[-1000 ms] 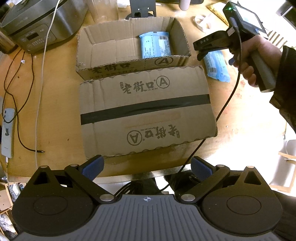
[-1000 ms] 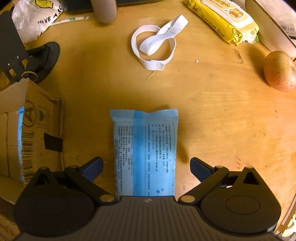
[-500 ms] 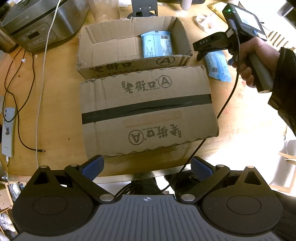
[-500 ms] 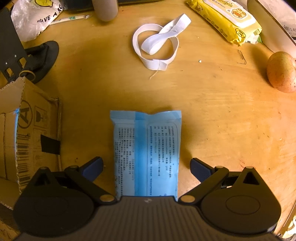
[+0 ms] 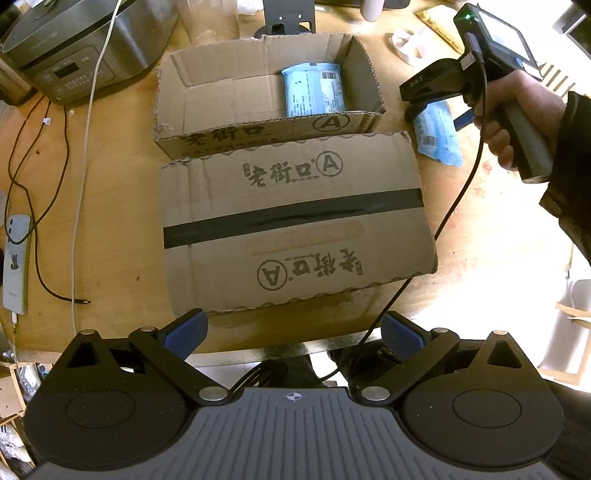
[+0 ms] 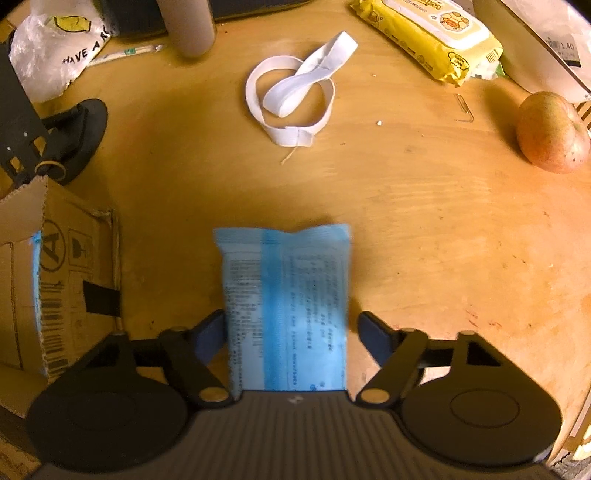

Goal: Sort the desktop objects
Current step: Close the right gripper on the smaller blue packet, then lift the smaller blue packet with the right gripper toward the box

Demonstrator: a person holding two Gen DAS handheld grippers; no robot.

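Blue packet (image 6: 286, 306) sits between the downward-pointing right claw (image 6: 286, 334), just closing, barely touching.

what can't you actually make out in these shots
- Right wrist view: the blue packet is motion-blurred and its near end is cut off by the right hand-held gripper body. The jaws have just been closing around it, but contact isn't clear.
- Left wrist view: the open box front wall hides the lower end of the packet inside.
- Left wrist view: the far wall of the box hides the base of the black stand.
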